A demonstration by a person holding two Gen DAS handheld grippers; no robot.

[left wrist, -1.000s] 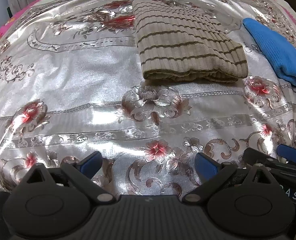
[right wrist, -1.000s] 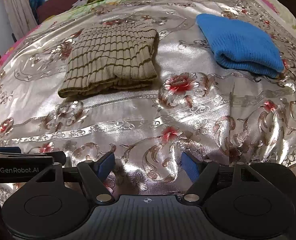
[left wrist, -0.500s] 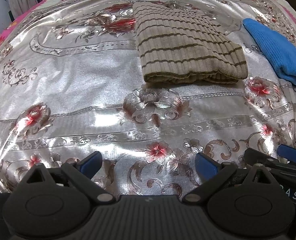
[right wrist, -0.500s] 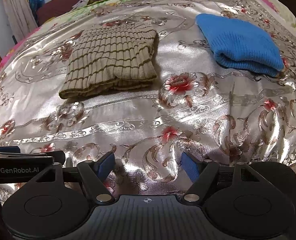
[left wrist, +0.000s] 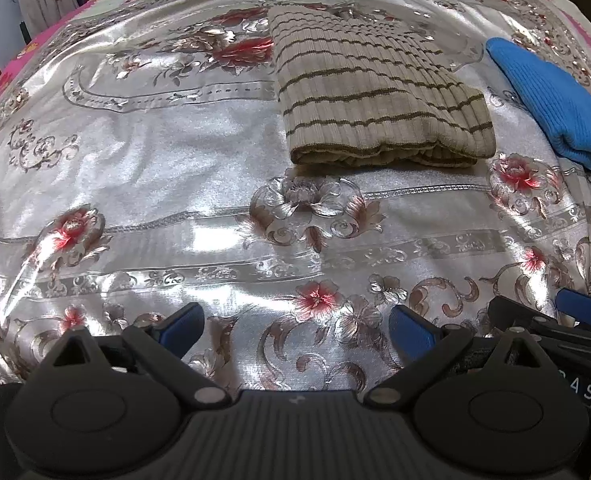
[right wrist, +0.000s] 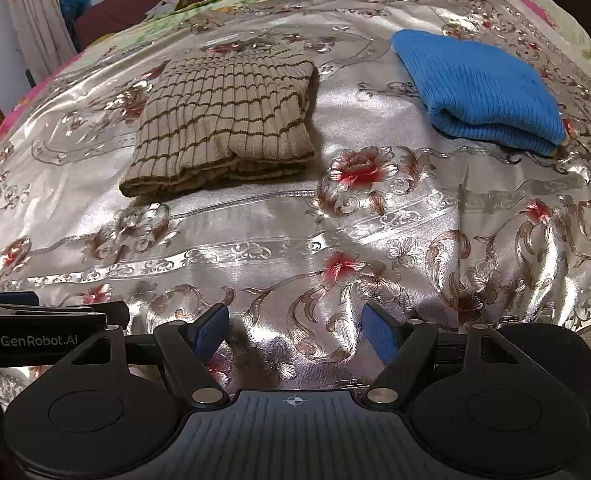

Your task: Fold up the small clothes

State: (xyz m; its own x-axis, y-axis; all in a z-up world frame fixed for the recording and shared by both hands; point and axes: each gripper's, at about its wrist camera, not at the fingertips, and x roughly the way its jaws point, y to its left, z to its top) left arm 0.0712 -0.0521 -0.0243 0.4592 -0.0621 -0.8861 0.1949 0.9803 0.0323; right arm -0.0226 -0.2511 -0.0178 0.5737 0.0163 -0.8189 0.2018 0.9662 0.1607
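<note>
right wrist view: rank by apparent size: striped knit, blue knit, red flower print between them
1. striped knit
2. blue knit, slightly smaller, though it lies off toward the fisheye edge, so the gap is unsure
3. red flower print, clearly smallest

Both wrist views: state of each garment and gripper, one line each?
striped beige knit: folded, flat on the cloth.
blue knit: folded, lying apart from the striped one.
left gripper: open, empty.
right gripper: open, empty.
</note>
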